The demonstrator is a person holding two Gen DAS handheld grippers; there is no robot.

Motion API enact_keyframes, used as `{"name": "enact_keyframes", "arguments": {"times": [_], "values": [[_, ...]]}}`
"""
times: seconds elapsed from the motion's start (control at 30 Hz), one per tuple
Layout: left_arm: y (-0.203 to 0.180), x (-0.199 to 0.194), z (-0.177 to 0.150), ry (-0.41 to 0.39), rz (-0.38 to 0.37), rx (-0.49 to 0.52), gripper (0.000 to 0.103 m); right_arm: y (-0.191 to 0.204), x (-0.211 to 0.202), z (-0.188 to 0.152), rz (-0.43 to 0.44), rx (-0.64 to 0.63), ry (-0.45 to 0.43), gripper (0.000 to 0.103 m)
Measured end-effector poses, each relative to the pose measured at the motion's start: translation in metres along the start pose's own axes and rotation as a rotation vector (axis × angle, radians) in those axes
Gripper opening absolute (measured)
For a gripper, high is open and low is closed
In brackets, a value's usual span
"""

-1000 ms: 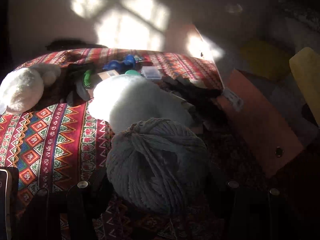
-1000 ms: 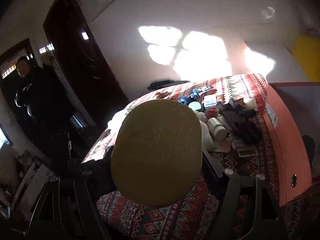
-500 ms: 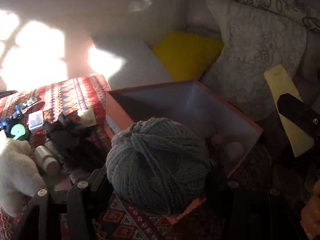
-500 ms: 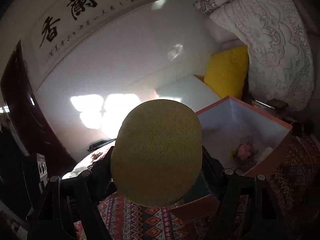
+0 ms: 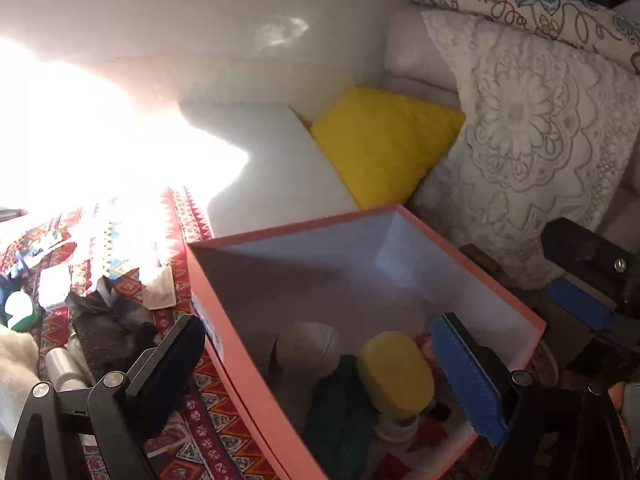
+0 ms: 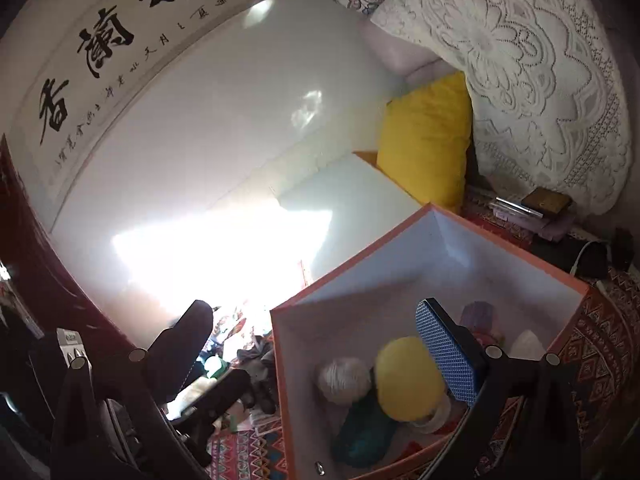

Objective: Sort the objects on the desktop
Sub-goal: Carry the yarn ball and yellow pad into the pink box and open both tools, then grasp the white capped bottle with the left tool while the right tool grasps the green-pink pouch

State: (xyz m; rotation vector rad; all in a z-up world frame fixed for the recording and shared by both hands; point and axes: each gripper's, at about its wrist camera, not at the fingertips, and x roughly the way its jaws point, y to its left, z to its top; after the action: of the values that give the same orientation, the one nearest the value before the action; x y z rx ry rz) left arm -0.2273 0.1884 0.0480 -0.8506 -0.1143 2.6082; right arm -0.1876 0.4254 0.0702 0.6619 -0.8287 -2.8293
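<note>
An orange storage box (image 5: 224, 344) with a pale inside stands on the patterned cloth; it also shows in the right wrist view (image 6: 282, 364). Inside it lie a grey yarn ball (image 5: 308, 346) (image 6: 344, 376), a yellow sponge ball (image 5: 396, 374) (image 6: 410, 378) and a teal yarn ball (image 5: 340, 416) (image 6: 362, 432). My left gripper (image 5: 324, 364) is open and empty, straddling the box's near left wall. My right gripper (image 6: 320, 356) is open and empty above the box's left wall.
Left of the box on the cloth lie dark gloves (image 5: 108, 328), a metal cylinder (image 5: 64, 366), a green-white round thing (image 5: 20, 312) and a white plush (image 5: 16, 376). A yellow cushion (image 5: 384, 144) and lace pillow (image 5: 532, 136) stand behind the box.
Both grippers swung right from the table to the box. The left let go of the grey yarn ball and the right let go of the yellow ball; both now lie in the box.
</note>
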Motion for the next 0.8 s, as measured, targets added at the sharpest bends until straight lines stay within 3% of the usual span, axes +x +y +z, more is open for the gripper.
{"name": "enact_keyframes", "arguments": {"times": [0.1,0.4,0.5,0.63,0.73,0.8], "values": [[0.01,-0.004,-0.008,0.01,0.028,-0.015,0.095,0.0,-0.002,-0.006,-0.017,-0.019,0.006,0.103],[0.072,0.01,-0.036,0.079,0.119,-0.088,0.095,0.035,-0.004,-0.038,0.051,-0.032,0.022,0.103],[0.109,0.028,-0.041,0.113,0.178,-0.132,0.095,0.052,0.007,-0.052,0.076,-0.038,0.056,0.103],[0.181,0.055,-0.05,0.171,0.269,-0.281,0.094,0.077,0.025,-0.07,0.081,-0.069,0.099,0.103],[0.225,0.068,-0.061,0.196,0.296,-0.389,0.091,0.096,0.041,-0.08,0.09,-0.112,0.121,0.103],[0.24,0.071,-0.068,0.194,0.295,-0.404,0.084,0.108,0.056,-0.088,0.113,-0.127,0.158,0.103]]}}
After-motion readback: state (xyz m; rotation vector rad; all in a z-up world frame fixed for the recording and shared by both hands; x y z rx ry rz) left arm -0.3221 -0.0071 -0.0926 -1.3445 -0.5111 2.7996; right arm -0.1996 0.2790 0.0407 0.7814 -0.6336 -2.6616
